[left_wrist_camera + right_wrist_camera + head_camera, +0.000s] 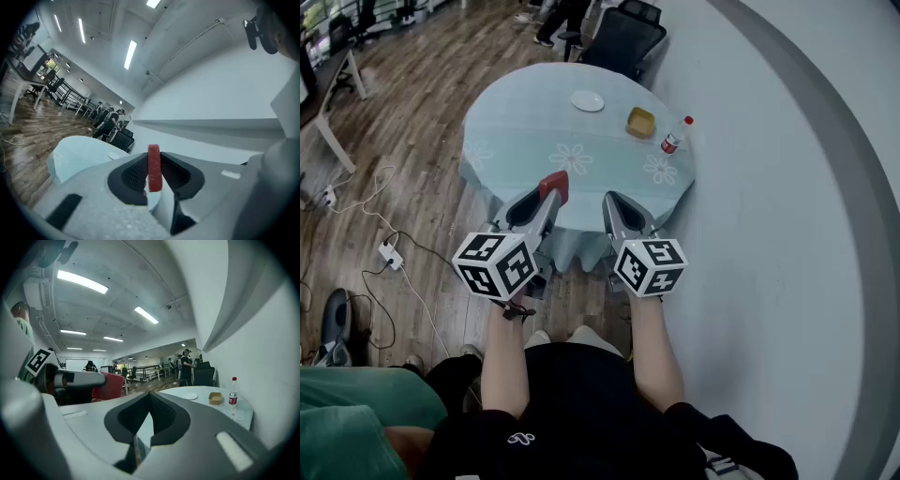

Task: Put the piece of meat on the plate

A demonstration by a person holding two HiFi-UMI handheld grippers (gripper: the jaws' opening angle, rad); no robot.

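My left gripper (pixel 553 187) is shut on a flat red piece of meat (pixel 555 184), which stands on edge between the pads (pixel 154 168) and sticks up above them. The right gripper (pixel 613 203) hangs beside it, shut and with nothing in it (pixel 149 397); from there the meat (pixel 108 386) shows at the left. Both are held level in the air, short of the round table (pixel 525 131). A small white plate (pixel 588 100) lies on the table's far side, also seen as the plate (pixel 189 396) and the plate (pixel 115 156).
A tan square bowl (pixel 640 122) and a red-capped bottle (pixel 676 137) stand on the table's right part. A black office chair (pixel 621 37) is behind the table. Cables and a power strip (pixel 391 254) lie on the wooden floor at left. People stand in the far office.
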